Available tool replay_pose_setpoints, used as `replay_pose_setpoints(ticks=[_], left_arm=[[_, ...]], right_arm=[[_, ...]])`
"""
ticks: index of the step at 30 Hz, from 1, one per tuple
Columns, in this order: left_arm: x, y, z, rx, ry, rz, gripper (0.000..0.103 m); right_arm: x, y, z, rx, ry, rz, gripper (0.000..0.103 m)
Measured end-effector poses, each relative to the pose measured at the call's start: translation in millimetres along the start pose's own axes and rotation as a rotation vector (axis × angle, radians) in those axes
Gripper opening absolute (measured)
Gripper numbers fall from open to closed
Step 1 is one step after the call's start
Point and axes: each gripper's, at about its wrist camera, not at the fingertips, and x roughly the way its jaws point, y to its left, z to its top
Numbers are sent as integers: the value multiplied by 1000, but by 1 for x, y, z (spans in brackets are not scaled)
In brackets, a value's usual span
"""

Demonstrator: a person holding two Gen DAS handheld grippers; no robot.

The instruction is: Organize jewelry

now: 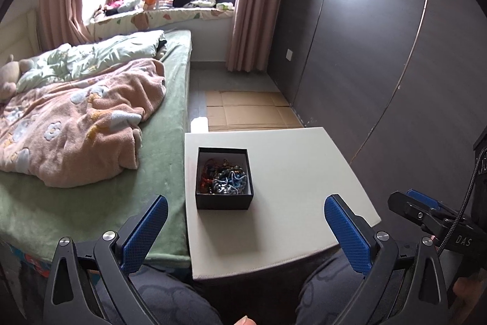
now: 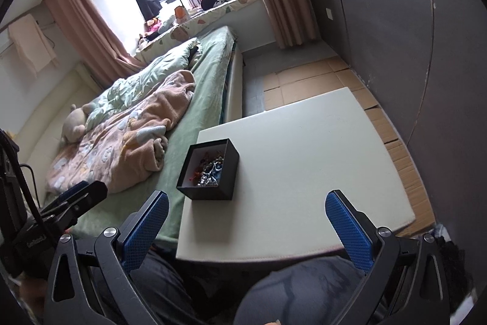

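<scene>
On the white table, in the left wrist view, a black box stands toward the table's left edge, the side next to the bed; its lid is off and a tangle of jewelry lies inside, with orange, blue and silver beads visible; single pieces cannot be told apart. Nearer the camera than the box, the left gripper hangs above the table's near part with its 2 blue-padded fingers spread wide, holding nothing and touching nothing; the box sits beyond the gap between them, well apart from both pads. Right of the box, past the table's right edge, the right gripper shows from the side as a black frame with a cable running to it; its finger spacing cannot be read from this view. Left of the box, a pink blanket lies crumpled on the green bed sheet.

Beside the same box, in the right wrist view, the table extends to the right; the jewelry fills the box's lower corner. Nearer the camera than the box, the right gripper hangs with both fingers spread wide and nothing between them. Left of the box, over the bed, the left gripper shows at the frame's edge; the pink blanket lies beyond it.
</scene>
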Motion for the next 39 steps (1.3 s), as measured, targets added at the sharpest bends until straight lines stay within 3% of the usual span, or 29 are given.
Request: replay_pose_setpoints(ticks=[9,17,27,39], left_arm=[[-36,-6,-22,22,-27,-5,103],[-60,0,-46,-19,-57,-2,103],[-61,-6,-60,10,-43,-6,103],[-61,-8,-66,7,-33,-19,103]], right_arm=[[-37,11,-26,-16,-19,11,103],[-58,15,-52,-25,-34,11,103],[-67,32,-71,-81,-42,7,103],[-60,26,-73,-76,-25,2,103]])
